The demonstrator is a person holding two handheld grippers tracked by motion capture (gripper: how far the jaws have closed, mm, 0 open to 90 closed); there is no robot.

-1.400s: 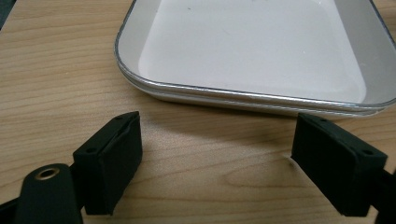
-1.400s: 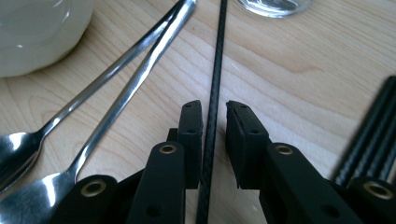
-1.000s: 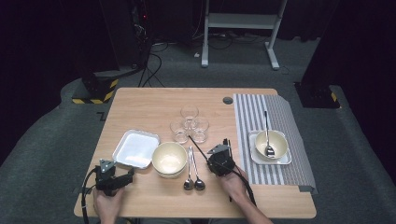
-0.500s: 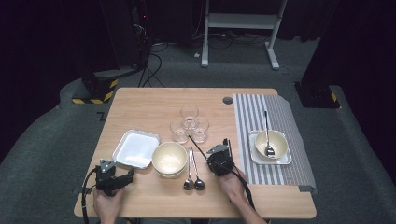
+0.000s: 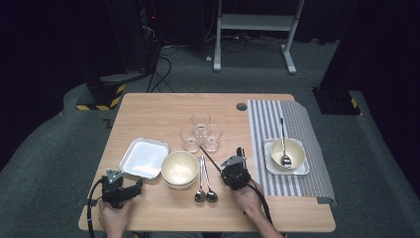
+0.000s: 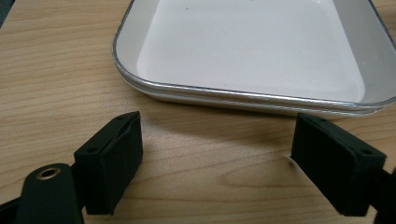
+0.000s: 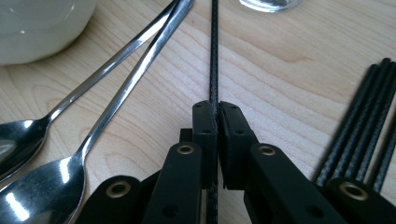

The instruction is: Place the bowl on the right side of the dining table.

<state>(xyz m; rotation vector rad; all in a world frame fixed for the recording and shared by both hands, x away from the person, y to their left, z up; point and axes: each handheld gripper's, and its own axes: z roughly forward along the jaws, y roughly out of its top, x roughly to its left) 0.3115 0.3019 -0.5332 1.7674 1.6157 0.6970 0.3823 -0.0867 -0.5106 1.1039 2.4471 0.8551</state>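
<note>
The right gripper has its jaws pinched tight on a single black chopstick, which runs straight out ahead of it across the table toward the glasses. Just to its left lie two spoons side by side, bowls toward the person, next to the cream bowl. More black chopsticks sit in a bundle just to the gripper's right. Over on the striped mat, another bowl holds a spoon. The left gripper is spread wide with nothing in it, low over bare wood, just short of the white tray.
</note>
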